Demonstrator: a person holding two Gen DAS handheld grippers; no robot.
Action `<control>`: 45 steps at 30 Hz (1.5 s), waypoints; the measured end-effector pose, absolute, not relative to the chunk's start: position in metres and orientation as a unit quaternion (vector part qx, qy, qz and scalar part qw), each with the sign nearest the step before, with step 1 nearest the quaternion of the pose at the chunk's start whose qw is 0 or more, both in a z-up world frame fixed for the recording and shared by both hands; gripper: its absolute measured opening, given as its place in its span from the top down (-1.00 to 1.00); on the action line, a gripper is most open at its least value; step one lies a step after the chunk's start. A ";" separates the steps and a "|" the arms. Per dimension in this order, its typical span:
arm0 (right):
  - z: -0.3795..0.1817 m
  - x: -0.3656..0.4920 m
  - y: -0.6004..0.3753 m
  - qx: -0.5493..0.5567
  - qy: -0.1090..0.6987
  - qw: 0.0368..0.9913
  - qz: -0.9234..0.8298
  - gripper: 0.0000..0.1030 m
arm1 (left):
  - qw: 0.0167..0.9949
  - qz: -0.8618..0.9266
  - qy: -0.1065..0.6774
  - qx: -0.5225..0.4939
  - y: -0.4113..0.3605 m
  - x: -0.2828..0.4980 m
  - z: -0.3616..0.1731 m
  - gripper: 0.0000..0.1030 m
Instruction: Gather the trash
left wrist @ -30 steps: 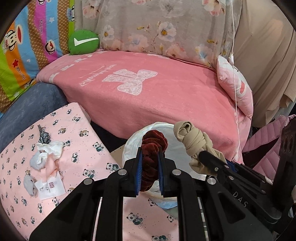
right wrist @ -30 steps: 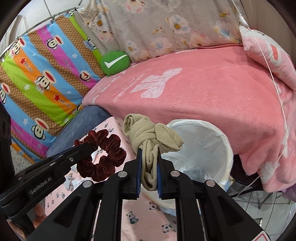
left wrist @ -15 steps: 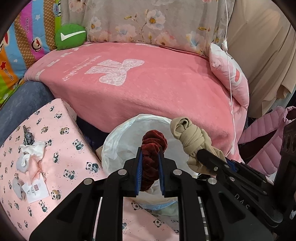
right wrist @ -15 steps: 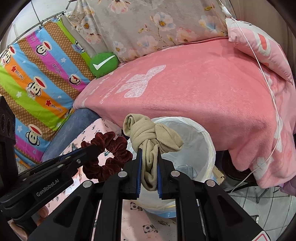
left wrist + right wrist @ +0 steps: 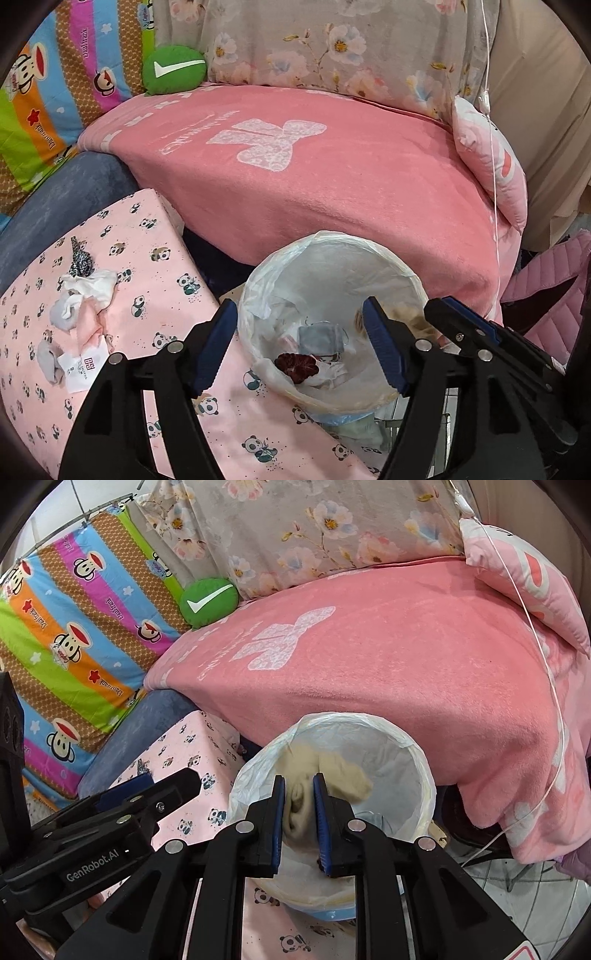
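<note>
The white-lined trash bin [image 5: 332,236] stands between the panda-print surface and the bed. My left gripper [image 5: 299,306] hovers over it, jaws opening wide with nothing between them. The dark red scrunchie [image 5: 297,363] lies inside the bin among papers. My right gripper [image 5: 299,779] is over the bin's rim [image 5: 406,746], its jaws starting to open. The knotted beige cloth [image 5: 332,771] is blurred and still sits between the pads. A pile of white and pink scraps [image 5: 85,291] and a paper tag [image 5: 83,369] lie on the panda-print surface [image 5: 155,240].
A bed with a pink blanket [image 5: 332,184] rises right behind the bin. On it lie a green cushion [image 5: 173,68] and a pink pillow [image 5: 491,166]. A thin white cord [image 5: 493,147] hangs down at the right. A pink quilted item [image 5: 554,314] sits far right.
My left gripper opened and the scrunchie dropped into the bin. Both grippers came lower over the bin. The beige cloth has slid lower between the right pads.
</note>
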State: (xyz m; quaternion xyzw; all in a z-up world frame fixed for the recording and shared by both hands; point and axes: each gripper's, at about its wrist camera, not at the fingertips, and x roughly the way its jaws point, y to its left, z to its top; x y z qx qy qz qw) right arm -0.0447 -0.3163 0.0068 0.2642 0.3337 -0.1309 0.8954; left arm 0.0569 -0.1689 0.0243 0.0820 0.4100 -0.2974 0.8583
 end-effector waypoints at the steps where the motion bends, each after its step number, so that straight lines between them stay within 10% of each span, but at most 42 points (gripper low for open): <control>1: 0.007 -0.045 -0.316 0.264 0.333 0.896 -0.131 0.57 | 0.859 -0.294 0.412 0.079 -0.166 0.059 0.024 -0.32; 45: 0.009 0.005 -0.204 0.182 0.379 0.905 -0.070 0.14 | 0.875 -0.181 0.449 0.015 -0.027 0.091 -0.006 -0.43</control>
